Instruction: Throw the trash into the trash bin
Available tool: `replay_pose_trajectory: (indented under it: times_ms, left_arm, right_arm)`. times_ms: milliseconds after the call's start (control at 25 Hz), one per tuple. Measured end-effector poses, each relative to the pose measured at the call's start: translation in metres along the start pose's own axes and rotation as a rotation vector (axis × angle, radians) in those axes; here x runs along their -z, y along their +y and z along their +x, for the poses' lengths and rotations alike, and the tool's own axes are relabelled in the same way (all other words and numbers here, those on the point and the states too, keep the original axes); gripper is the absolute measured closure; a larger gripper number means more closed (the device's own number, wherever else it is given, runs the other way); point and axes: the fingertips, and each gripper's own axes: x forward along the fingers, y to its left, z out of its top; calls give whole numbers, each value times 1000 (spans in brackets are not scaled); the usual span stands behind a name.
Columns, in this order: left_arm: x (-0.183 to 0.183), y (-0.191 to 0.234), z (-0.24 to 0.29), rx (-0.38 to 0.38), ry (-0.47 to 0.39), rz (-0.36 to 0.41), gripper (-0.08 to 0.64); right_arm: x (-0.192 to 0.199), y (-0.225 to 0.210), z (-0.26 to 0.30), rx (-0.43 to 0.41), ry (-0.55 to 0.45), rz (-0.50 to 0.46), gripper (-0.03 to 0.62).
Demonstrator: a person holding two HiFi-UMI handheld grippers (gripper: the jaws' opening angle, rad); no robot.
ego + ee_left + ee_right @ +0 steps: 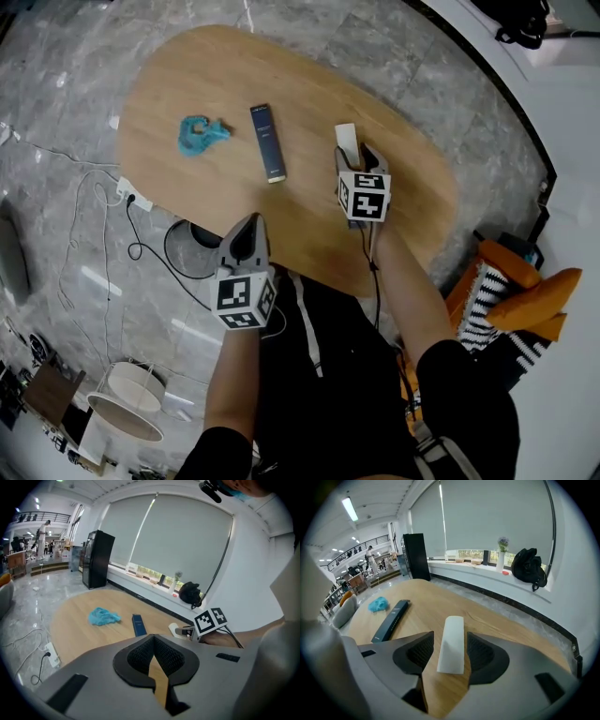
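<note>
The left gripper (247, 225) is hovering over the near edge of the surface (187, 75), closer to the person than the dark box (268, 142). Its jaws are drawn together with nothing between them, so it is probably idling while the other one works.

Right of the dark box, the right gripper (354, 150) is reaching low over the wood. Its jaws are spread wide, one on each side of the white strip (451, 644), with a gap showing on both sides. It seems to be lining up a pinch across the strip's narrow width.

The strip is lying flat and looking like folded tissue or paper: matte, soft, round-cornered and thin, so it is likely to buckle if squeezed.

The dark box is lying flat too, a slim, rigid navy carton with crisp edges.

Just left of the box, a blue wad (202, 134) is sitting crumpled, thin and limp like film or a glove.

The surface is smooth, pale, oval wood. I cannot pick out a trash bin with any certainty.
</note>
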Motion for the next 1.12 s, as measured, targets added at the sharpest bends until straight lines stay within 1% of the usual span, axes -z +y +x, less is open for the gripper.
replay_pose_trajectory:
  times_ms: [240, 360, 440, 560, 680, 760, 840, 920, 1000, 1120]
  left_arm:
    - [-2, 3, -1, -9, -8, -15, 548]
    - [2, 5, -1, -11, 0, -19, 548]
    - [3, 7, 0, -16, 0, -26, 548]
    - [2, 10, 0, -21, -6, -29, 548]
    - [-2, 12, -1, -28, -18, -32, 548]
    - [-8, 12, -3, -31, -31, -37, 548]
    - [-14, 11, -6, -31, -47, -36, 548]
    - [-20, 10, -10, -31, -65, -30, 549]
    - [-25, 11, -15, -31, -81, -30, 548]
    - [-26, 14, -22, -42, -95, -50, 548]
  right_arm:
    - [3, -2, 26, -23, 104, -22, 400]
    - [3, -2, 27, -17, 116, -43, 411]
    - [0, -1, 23, -19, 100, -54, 421]
    - [-9, 2, 8, -21, 33, -33, 426]
    - [-26, 7, -25, -27, -87, -7, 428]
    - [-41, 12, -54, -17, -185, -31, 430]
    - [-54, 19, -81, -10, -259, -49, 430]
    - [-60, 25, -100, -16, -293, -38, 430]
    - [-62, 28, -113, -23, -302, -19, 430]
    - [-66, 34, -128, -39, -315, -19, 430]
